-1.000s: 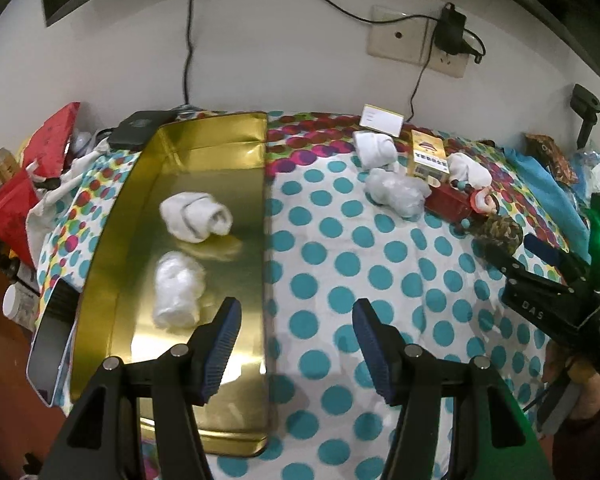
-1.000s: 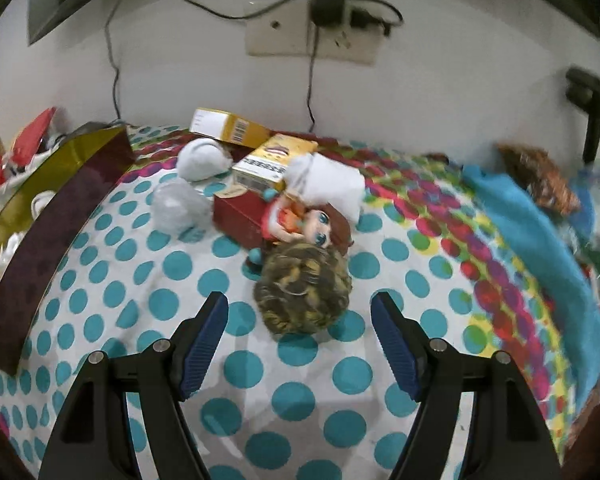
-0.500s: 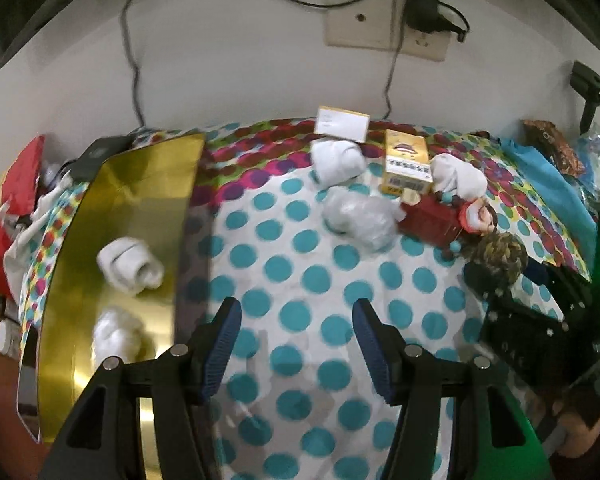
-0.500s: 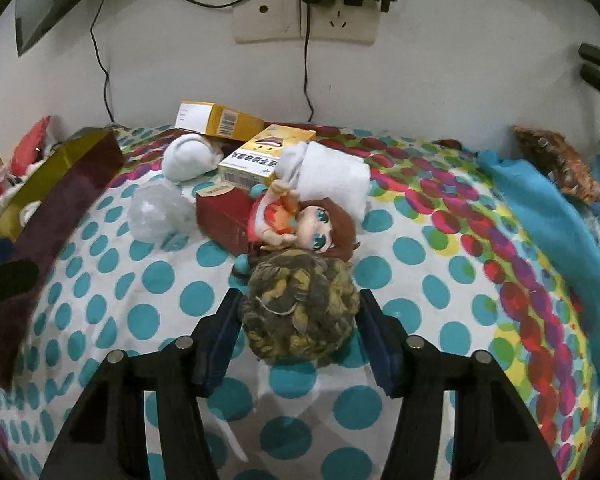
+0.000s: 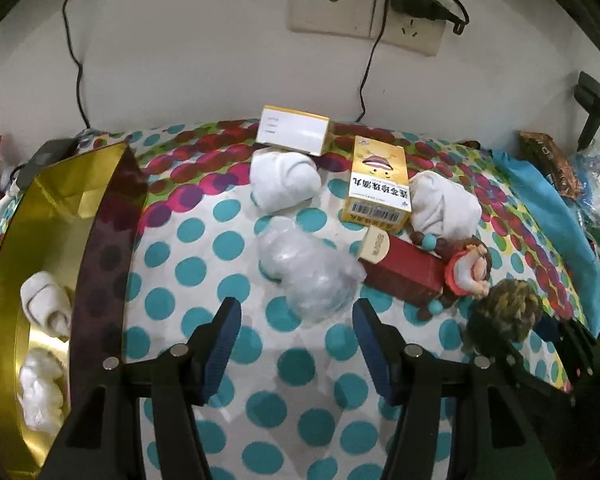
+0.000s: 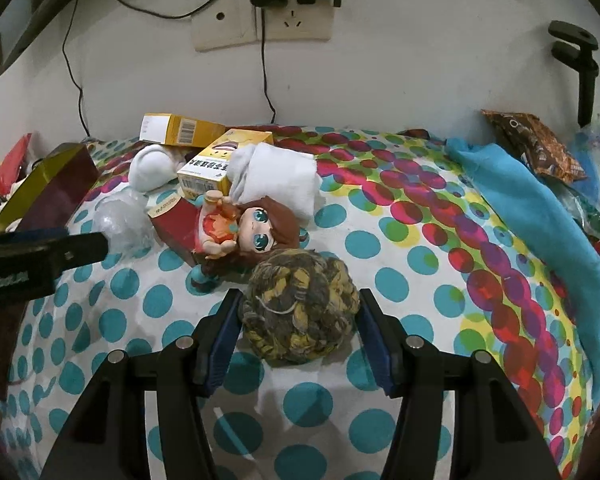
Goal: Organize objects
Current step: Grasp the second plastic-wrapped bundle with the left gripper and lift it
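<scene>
My right gripper (image 6: 300,304) is shut on an olive-and-yellow braided ball (image 6: 300,312), a pad pressed to each side of it, on the dotted cloth. The ball (image 5: 504,312) also shows at the right of the left wrist view. My left gripper (image 5: 296,312) stands open, its tips just short of a crumpled clear plastic bundle (image 5: 308,272), nothing between the jaws. Behind it lie a rolled white sock (image 5: 284,178), a yellow box (image 5: 380,184), a red box (image 5: 404,268) and a doll (image 6: 252,232). A gold tray (image 5: 80,184) on the left holds two white bundles.
A white cloth roll (image 6: 276,180) lies behind the doll, and a second yellow box (image 6: 176,130) near the wall. A blue cloth (image 6: 532,216) and a snack packet (image 6: 532,144) fill the right side. Cables hang from the wall socket (image 6: 260,24).
My left gripper has swung right, from over the gold tray to the plastic bundle. My right gripper moved in and closed its jaws on the braided ball.
</scene>
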